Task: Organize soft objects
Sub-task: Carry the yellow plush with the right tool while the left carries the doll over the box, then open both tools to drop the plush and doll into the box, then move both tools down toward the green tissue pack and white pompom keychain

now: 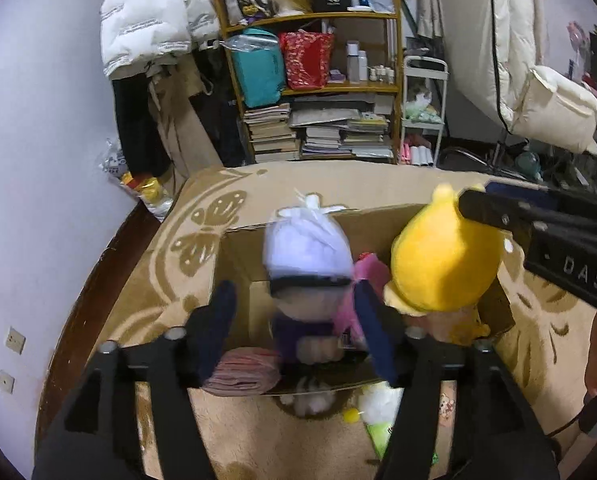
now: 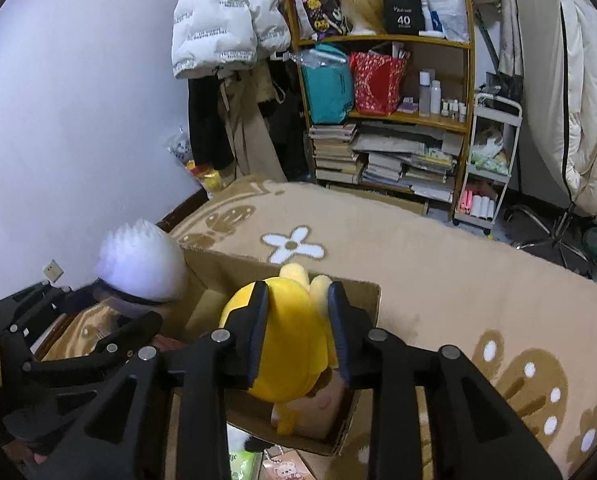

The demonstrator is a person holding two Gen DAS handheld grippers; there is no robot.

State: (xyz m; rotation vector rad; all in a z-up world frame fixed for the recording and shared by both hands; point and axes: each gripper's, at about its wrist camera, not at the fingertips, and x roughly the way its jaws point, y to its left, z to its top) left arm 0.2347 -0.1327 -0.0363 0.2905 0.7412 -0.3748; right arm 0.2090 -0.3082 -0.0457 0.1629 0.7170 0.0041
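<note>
two plush toys [image 2: 282, 332] over cardboard box [image 2: 362, 300]

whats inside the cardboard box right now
Inside the cardboard box: a white-haired doll, a yellow plush, something pink between them, and a folded pink cloth at the near wall. The box bottom is covered.

Soft, even indoor light fills both views, with a cool bluish cast on the pale wall [image 1: 38, 128] and no harsh shadows. Motion blur smears the white-haired plush doll [image 1: 306, 264] in the left view. Fisheye distortion bends the wooden bookshelf [image 2: 386, 92], and dark vignetting rounds every corner.
</note>
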